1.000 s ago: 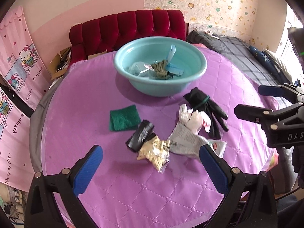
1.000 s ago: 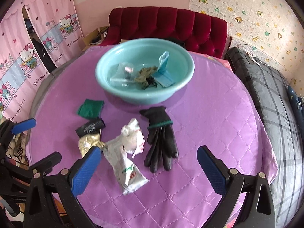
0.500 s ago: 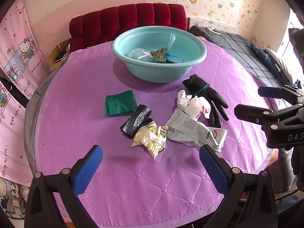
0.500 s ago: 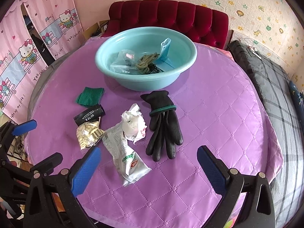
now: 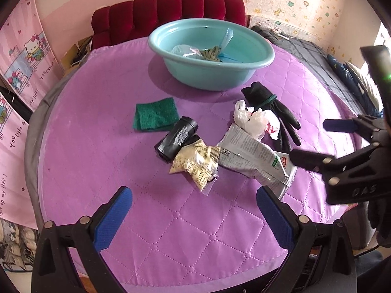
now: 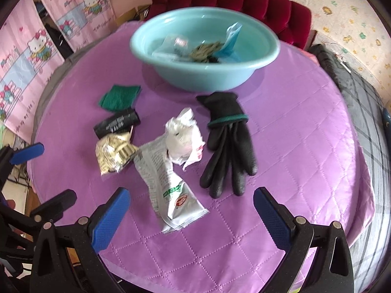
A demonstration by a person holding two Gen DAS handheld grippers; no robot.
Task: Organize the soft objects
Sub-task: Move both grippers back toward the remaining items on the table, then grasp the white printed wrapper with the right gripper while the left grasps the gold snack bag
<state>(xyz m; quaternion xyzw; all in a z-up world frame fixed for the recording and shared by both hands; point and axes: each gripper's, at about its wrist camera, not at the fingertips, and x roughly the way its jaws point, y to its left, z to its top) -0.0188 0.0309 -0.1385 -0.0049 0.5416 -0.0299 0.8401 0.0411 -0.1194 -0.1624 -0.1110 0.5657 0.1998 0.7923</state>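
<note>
A round table (image 5: 97,112) under a quilted purple cover fills the room's middle, a red tufted sofa (image 5: 168,12) beyond it, pink cartoon curtains (image 5: 22,78) reading "my life!" alongside. The teal basin (image 5: 210,70) holds soft items; nearer than it lie black gloves (image 6: 227,141), a printed grey packet (image 6: 168,185) and a green cloth (image 5: 156,117). Both the left gripper (image 5: 193,217) and the right gripper (image 6: 190,217) are spread wide, holding nothing.

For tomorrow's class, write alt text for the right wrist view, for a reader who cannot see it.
An open right gripper hovers over a purple quilted table strewn with a black glove, crumpled white bag, silver packet, gold packet, black roll and green cloth. Behind them, a teal basin holds more items.
</note>
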